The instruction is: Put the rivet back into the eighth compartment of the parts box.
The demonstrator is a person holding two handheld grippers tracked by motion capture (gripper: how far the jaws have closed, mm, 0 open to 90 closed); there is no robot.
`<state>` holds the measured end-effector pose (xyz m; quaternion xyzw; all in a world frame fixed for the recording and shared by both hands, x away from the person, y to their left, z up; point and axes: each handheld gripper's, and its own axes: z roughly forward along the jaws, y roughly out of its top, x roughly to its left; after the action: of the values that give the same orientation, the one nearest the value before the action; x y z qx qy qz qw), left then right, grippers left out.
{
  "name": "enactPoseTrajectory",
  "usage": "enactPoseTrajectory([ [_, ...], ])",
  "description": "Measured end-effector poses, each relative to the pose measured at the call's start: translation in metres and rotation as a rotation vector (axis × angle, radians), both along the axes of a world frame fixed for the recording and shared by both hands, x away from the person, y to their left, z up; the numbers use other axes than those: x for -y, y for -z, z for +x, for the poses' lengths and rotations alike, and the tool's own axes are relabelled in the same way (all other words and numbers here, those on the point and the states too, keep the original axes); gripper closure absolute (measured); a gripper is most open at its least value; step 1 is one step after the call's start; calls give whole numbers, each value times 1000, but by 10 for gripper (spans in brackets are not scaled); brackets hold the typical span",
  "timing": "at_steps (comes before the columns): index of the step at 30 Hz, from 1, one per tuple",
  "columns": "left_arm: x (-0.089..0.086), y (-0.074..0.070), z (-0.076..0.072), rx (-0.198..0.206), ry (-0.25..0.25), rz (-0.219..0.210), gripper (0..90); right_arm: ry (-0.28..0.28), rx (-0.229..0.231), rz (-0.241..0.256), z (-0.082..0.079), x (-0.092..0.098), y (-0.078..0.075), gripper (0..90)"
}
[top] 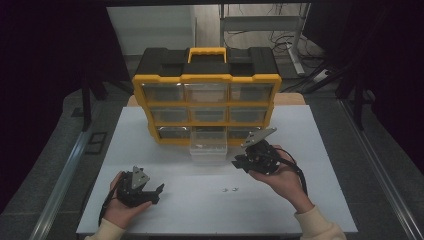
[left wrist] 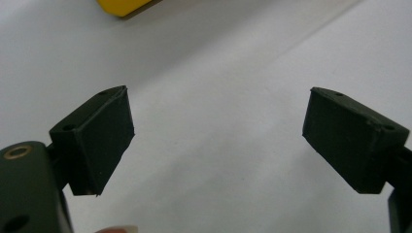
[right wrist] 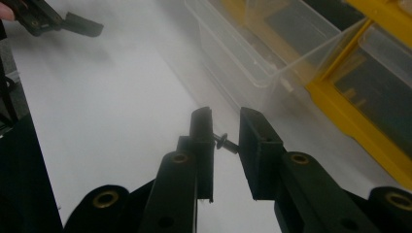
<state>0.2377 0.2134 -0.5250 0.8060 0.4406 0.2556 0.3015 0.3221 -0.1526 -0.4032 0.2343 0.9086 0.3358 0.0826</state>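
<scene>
Right gripper (right wrist: 226,127) pinches a small dark screw (right wrist: 227,142); left gripper (left wrist: 218,141) spread, matte blocky pads.

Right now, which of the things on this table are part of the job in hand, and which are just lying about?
In the job:
right gripper, closed on a small screw
pulled-out clear drawer
yellow organizer that the drawer belongs to

Lying about:
two small bits of hardware on the white table, apart from both grippers
left gripper, open and holding nothing
</scene>
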Motion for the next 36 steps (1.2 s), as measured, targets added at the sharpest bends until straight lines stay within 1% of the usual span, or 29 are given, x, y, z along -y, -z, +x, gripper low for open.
enactPoseTrajectory([
  [9, 0, 0, 0, -1, 2, 0, 118, -8, 8, 8, 3, -4, -3, 761],
  [10, 0, 0, 0, -2, 3, 1, 118, -5, 3, 10, 3, -4, -4, 761],
  [23, 0, 0, 0, -1, 2, 0, 118, -1, 18, 24, 5, -4, -11, 761],
  [36, 0, 0, 0, 1, 1, 1, 118, 5, 20, 35, 6, -6, -15, 761],
])
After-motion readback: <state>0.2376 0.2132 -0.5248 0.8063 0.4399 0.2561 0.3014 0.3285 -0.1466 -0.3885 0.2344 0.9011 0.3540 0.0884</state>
